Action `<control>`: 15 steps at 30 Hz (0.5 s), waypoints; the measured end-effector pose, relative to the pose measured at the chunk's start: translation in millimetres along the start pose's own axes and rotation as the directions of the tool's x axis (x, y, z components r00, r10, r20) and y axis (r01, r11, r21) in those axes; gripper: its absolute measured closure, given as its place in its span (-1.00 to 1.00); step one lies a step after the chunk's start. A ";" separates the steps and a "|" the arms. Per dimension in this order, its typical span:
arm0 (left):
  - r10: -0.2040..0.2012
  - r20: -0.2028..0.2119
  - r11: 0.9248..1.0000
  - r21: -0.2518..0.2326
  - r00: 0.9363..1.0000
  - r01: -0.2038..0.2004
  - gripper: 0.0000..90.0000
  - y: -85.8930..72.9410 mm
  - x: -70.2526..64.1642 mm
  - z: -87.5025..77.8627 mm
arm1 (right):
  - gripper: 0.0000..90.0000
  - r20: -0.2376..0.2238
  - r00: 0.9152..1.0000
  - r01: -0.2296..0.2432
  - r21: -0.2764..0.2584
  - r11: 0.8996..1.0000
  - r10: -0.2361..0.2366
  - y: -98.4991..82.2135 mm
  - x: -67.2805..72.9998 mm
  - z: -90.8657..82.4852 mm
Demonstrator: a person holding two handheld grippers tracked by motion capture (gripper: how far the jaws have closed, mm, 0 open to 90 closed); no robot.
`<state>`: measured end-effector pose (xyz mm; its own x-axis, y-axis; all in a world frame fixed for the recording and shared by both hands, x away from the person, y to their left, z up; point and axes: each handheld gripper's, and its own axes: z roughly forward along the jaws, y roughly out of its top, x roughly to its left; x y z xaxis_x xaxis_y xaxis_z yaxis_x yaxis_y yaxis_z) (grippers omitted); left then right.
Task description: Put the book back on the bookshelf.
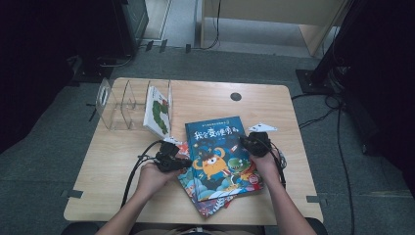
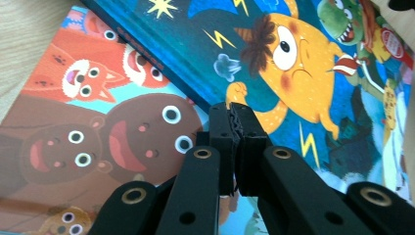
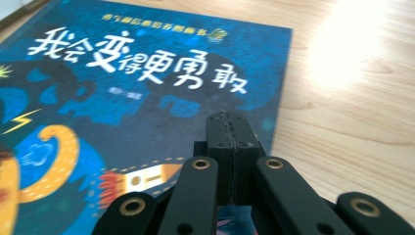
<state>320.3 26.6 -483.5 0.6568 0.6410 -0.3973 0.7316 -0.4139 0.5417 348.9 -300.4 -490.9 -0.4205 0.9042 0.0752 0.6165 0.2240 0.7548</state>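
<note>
Blue and glossy, the top picture book (image 1: 221, 155) lay face up on a small stack near the front edge of the wooden table (image 1: 205, 95), its corners skewed from the orange fox-and-bear book (image 2: 93, 132) beneath it. That skew probably left edges free to catch. The left gripper (image 1: 169, 159) sat at the blue book's left edge, jaws pressed together with nothing between them, tips over the line where the two covers met. The right gripper (image 1: 254, 143) stood at its upper right corner, jaws likewise closed and empty, above the cover near bare wood. Likely both were set to shift or square the book. At the back left corner a clear acrylic rack (image 1: 117, 100) held one white book (image 1: 157, 111) upright in its right-hand slot; the other slots looked empty.
</note>
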 end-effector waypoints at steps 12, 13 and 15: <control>0.010 0.006 1.000 -0.002 1.000 -0.010 0.96 -5.4 -6.4 -3.4 | 1.00 -0.022 1.000 -0.022 0.027 0.999 0.023 10.0 -24.6 5.3; 0.009 0.006 1.000 -0.001 1.000 -0.009 0.96 -5.9 -7.0 -2.7 | 1.00 -0.027 0.999 -0.026 0.028 0.999 0.027 10.8 -26.9 5.9; 0.009 0.010 1.000 0.001 1.000 -0.009 0.96 -6.6 -8.0 -2.0 | 1.00 -0.027 0.999 -0.029 0.036 0.999 0.030 12.7 -33.3 7.9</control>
<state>309.9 25.4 -482.3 0.6655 0.6305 -0.3996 0.7256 -0.4206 0.5447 376.0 -324.8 -488.9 -0.4194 0.9004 0.1156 0.6520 0.2101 0.7286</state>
